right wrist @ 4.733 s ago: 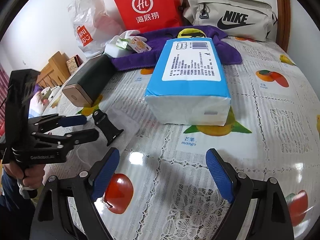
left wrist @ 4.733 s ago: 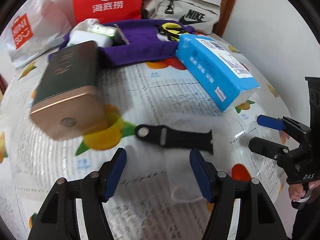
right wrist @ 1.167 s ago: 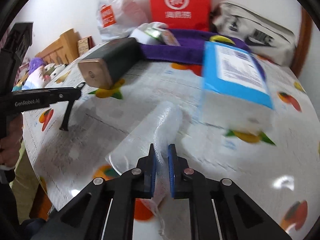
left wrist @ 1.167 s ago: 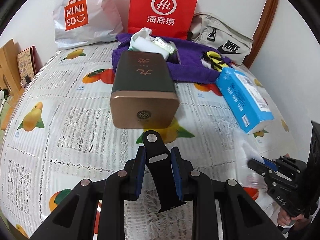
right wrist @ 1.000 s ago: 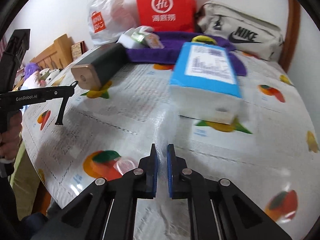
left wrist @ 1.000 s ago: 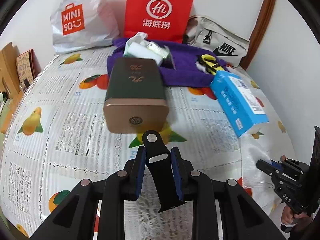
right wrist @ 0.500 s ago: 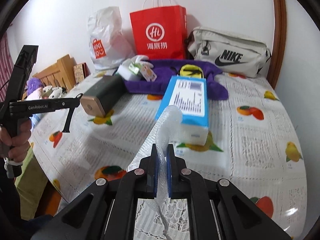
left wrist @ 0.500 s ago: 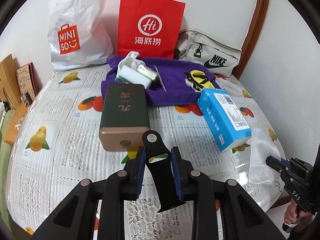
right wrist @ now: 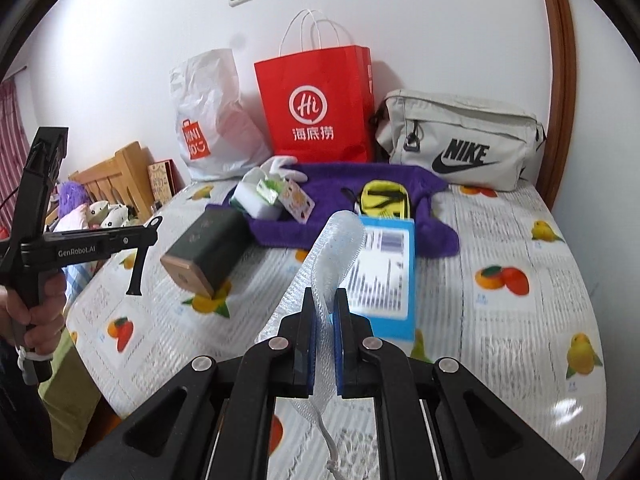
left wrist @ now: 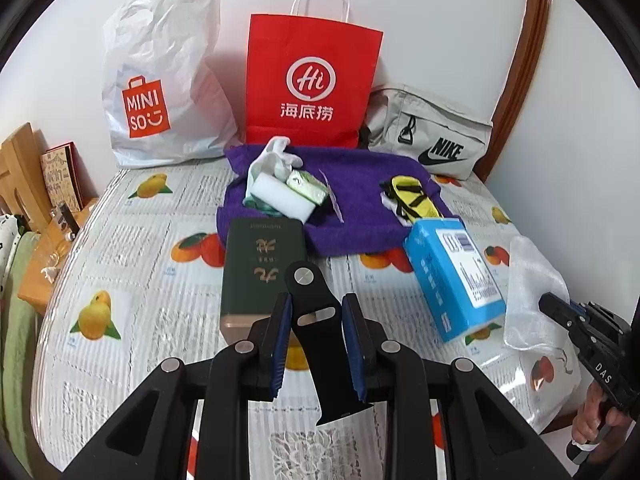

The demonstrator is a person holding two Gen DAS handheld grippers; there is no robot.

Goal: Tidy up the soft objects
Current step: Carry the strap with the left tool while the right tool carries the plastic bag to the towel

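Both tongs have lifted off the tabletop (left wrist: 132, 240) since earlier, left tongs (left wrist: 316, 344) clamping the black strap (left wrist: 320, 332), right tongs (right wrist: 324, 344) pinching the mesh pouch (right wrist: 332, 256); far purple towel (left wrist: 360, 200) is crowded, so limp pouch could snag the blue tissue pack (right wrist: 380, 276).

blue tissue pack (right wrist: 382, 276) label blurred, text unreadable

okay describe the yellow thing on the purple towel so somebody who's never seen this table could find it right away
Find the red paper bag standing against the wall; the purple towel lies spread on the table just in front of it. On the towel's right side, toward the grey Nike bag, lies a small yellow pouch. It is the only bright yellow item there, crossed by black straps, unlike the white and green packets on the towel's left side.
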